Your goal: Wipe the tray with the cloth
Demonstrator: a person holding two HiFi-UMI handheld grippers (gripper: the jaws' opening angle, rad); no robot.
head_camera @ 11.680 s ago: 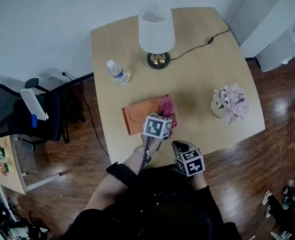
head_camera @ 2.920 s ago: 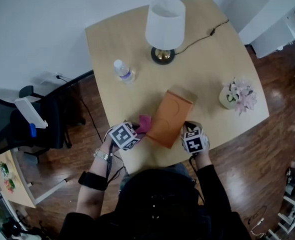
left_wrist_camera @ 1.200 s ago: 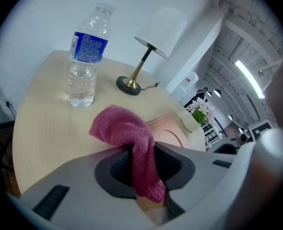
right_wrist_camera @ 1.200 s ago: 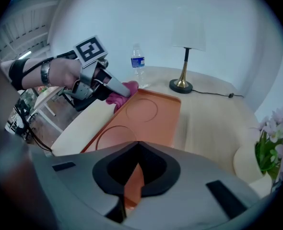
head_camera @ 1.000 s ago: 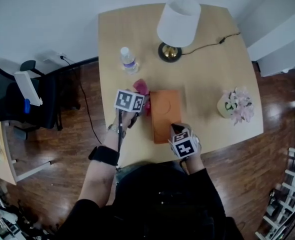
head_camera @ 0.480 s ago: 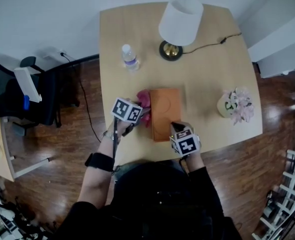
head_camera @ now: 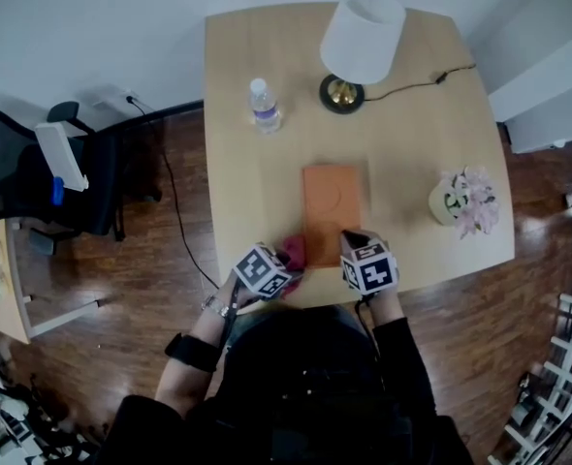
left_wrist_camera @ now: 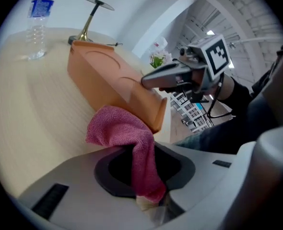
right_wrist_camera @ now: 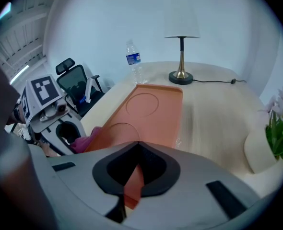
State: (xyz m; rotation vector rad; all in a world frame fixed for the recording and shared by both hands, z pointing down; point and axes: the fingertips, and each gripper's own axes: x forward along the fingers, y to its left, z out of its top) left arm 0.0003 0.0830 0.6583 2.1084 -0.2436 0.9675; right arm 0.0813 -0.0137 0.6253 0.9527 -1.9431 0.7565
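Observation:
An orange tray (head_camera: 332, 208) lies lengthwise near the table's front edge; it also fills the right gripper view (right_wrist_camera: 151, 114) and shows on its side in the left gripper view (left_wrist_camera: 108, 80). My right gripper (head_camera: 356, 250) is shut on the tray's near rim. A pink cloth (head_camera: 293, 253) hangs from my left gripper (head_camera: 284, 267), which is shut on it just left of the tray's near corner. In the left gripper view the cloth (left_wrist_camera: 132, 138) drapes out of the jaws onto the table. The right gripper view shows the cloth (right_wrist_camera: 86, 140) beside the tray's left edge.
A wooden table (head_camera: 267, 192) carries a water bottle (head_camera: 264, 105) at the back left, a white-shaded lamp (head_camera: 359, 37) with its cord at the back, and a pot of pale flowers (head_camera: 460, 200) at the right. An office chair (head_camera: 34, 177) stands left of the table.
My left gripper has drawn the pink cloth back along the tray's left side to the table's front edge. The right gripper has kept its hold on the tray's near rim.

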